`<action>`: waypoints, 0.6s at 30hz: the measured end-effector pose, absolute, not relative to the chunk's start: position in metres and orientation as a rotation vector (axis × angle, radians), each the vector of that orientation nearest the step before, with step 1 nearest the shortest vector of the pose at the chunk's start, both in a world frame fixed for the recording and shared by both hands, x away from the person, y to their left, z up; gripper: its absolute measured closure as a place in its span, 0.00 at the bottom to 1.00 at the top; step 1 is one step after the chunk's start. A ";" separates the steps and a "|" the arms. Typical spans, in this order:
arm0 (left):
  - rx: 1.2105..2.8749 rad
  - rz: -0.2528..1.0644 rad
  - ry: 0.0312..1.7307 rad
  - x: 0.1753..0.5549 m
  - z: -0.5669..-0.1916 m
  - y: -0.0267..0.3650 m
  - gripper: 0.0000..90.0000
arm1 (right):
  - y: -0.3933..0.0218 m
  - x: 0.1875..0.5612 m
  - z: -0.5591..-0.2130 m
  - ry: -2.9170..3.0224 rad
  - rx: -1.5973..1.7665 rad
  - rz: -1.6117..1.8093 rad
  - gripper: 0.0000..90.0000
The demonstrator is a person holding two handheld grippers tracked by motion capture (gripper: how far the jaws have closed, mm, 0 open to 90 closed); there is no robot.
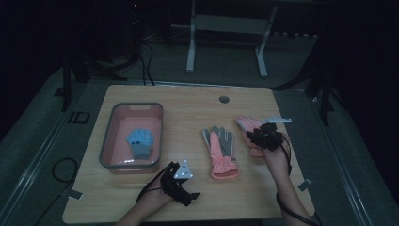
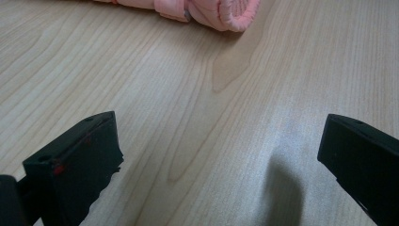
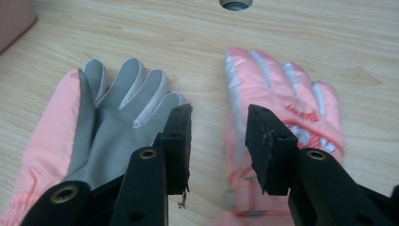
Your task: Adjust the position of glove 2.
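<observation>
Left tongs [image 1: 193,194], pink gloves [image 1: 221,149] beyond

Each black hand-held gripper [image 1: 261,133] has blocky jaws, brass-ringed screw holes, a trailing cable and a grey three-cornered plate.

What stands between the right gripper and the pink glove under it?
Nothing visible does. The right gripper hangs over the right pink glove with its jaws a little apart and nothing between them. The other pink glove lies palm up to the side, apart from it, on the table.
</observation>
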State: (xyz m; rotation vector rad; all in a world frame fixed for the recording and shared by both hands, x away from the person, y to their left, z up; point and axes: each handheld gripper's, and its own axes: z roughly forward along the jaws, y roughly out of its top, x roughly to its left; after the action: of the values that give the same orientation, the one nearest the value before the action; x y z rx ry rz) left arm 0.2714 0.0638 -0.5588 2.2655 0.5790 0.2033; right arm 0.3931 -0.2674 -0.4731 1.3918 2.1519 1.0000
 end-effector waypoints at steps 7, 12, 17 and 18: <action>2.270 0.207 0.579 0.269 -0.559 0.063 0.00 | -0.301 0.414 -0.469 2.175 1.358 1.010 0.67; 2.262 0.202 0.590 0.267 -0.558 0.065 0.00 | -0.313 0.429 -0.472 2.224 1.338 1.015 0.65; 2.265 0.204 0.599 0.265 -0.560 0.065 0.00 | -0.317 0.440 -0.479 2.279 1.341 1.020 0.60; 2.269 0.206 0.597 0.265 -0.560 0.065 0.00 | -0.316 0.442 -0.482 2.293 1.347 1.012 0.60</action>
State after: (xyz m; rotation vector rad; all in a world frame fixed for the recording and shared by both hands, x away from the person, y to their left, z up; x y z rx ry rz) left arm 0.2652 0.0654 -0.5596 2.2687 0.5972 0.2064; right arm 0.4423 -0.3165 -0.4822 1.3474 2.2925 1.0121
